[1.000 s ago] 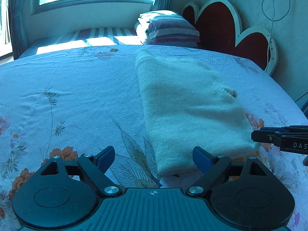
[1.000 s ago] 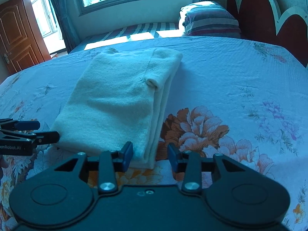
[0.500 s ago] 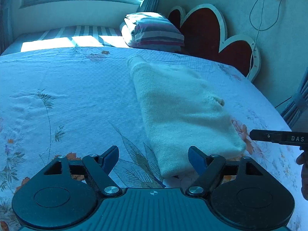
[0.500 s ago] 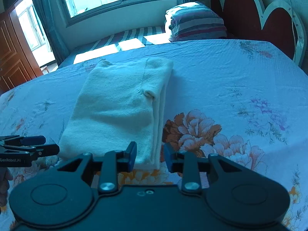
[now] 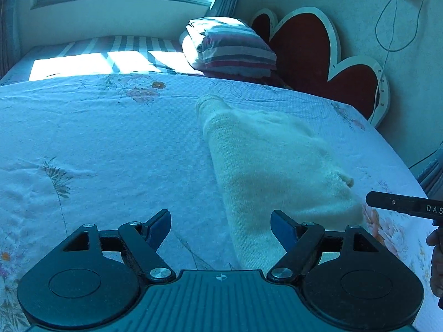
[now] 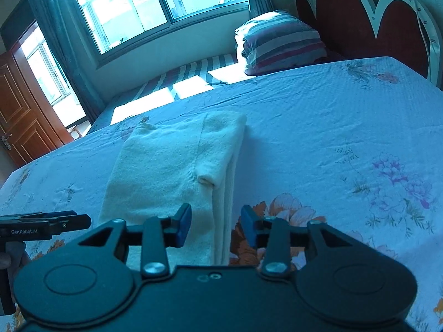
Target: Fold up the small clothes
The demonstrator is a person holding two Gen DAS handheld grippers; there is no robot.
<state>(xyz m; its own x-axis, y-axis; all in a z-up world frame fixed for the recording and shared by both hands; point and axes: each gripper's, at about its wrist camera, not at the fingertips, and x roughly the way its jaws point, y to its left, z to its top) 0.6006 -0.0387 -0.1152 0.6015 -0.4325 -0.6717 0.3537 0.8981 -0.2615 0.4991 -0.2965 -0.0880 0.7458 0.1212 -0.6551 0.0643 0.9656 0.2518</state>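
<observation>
a: both cameras have lifted and pulled back from the folded cream garment since a second ago.
b: the grippers?
a: left gripper spread wide, right gripper parted, both empty at the garment's near edge on the bed.

Cool blue cast, blown-out window glare, sun patch on bedding, fisheye-bent edges.

Lying on the bedspread: folded garment, well short of the pillow stack. Beyond the bedspread, beside that stack, headboard. At the garment's near end, left gripper and right gripper.
</observation>
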